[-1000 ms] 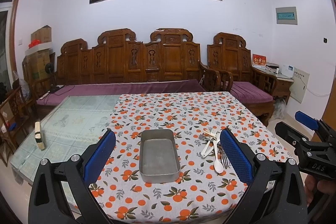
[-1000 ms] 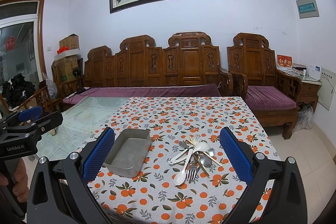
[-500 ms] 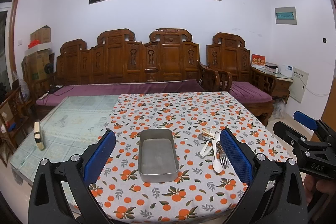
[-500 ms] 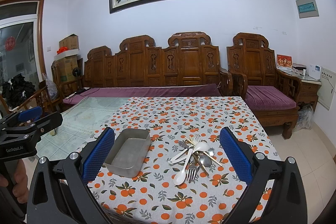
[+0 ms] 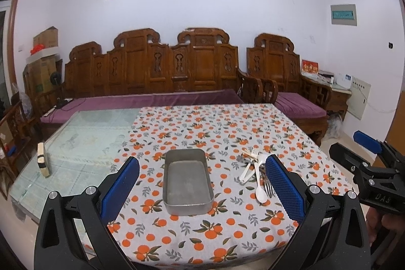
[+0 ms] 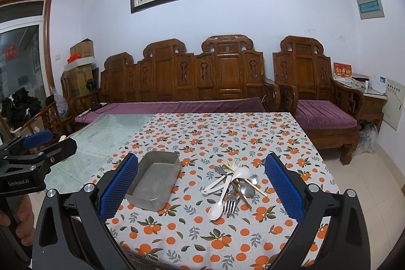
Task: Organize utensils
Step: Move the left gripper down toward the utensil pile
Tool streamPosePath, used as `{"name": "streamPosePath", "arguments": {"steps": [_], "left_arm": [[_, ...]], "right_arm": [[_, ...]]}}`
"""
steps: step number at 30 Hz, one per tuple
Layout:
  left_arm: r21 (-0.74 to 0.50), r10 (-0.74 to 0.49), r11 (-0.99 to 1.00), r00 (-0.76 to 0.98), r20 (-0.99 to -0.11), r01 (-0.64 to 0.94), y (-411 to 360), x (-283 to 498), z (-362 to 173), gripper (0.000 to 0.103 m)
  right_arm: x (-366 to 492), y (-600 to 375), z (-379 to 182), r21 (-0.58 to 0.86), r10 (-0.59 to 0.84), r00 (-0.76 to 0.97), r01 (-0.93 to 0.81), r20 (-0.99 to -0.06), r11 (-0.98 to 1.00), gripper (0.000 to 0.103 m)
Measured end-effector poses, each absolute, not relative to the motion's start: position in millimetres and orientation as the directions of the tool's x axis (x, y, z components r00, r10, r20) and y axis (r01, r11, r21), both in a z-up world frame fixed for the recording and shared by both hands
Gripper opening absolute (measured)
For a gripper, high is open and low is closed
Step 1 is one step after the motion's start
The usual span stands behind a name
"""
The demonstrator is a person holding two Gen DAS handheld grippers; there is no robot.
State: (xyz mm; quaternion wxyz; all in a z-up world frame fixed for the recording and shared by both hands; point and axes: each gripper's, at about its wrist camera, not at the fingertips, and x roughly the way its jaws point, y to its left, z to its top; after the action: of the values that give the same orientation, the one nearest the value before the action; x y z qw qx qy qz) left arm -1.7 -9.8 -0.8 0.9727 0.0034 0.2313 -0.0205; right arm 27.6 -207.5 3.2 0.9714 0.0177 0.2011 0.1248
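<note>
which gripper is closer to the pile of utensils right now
Right. The right gripper faces the utensil pile head-on, the pile lying between its open fingers' lines. The left gripper is centred on the metal tray, with the pile off to its right.

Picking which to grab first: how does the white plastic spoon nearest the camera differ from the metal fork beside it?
The white plastic spoon is opaque white with a rounded bowl; the metal fork is shiny grey and ends in tines. The spoon's whole length shows; the fork's handle runs under other utensils. Both lie flat with working ends toward the camera, in the pile right of the metal tray.
</note>
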Motion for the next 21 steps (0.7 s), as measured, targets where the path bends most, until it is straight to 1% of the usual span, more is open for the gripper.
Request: {"name": "streamPosePath", "arguments": {"steps": [3,6,16,21], "left_arm": [[-0.005,-0.06,0.998,0.873,-0.484,0.066,-13,10,-13,0.096],[-0.006,-0.085,0.995,0.855,-0.512,0.096,-17,20,-26,0.096],[-0.008,-0.121,0.99,0.811,-0.572,0.141,-25,54,-54,0.096],[-0.009,-0.144,0.985,0.783,-0.605,0.174,-33,74,-65,0.096]], "right_arm": [[41,-209,-16,0.069,0.229,0.88,-0.22,-0.416,0.973,0.1],[54,-214,-22,0.063,0.21,0.868,-0.204,-0.449,0.977,0.1],[94,-223,-52,0.061,0.17,0.836,-0.162,-0.522,0.985,0.1],[120,-228,-70,0.057,0.161,0.801,-0.158,-0.576,0.986,0.099]]}}
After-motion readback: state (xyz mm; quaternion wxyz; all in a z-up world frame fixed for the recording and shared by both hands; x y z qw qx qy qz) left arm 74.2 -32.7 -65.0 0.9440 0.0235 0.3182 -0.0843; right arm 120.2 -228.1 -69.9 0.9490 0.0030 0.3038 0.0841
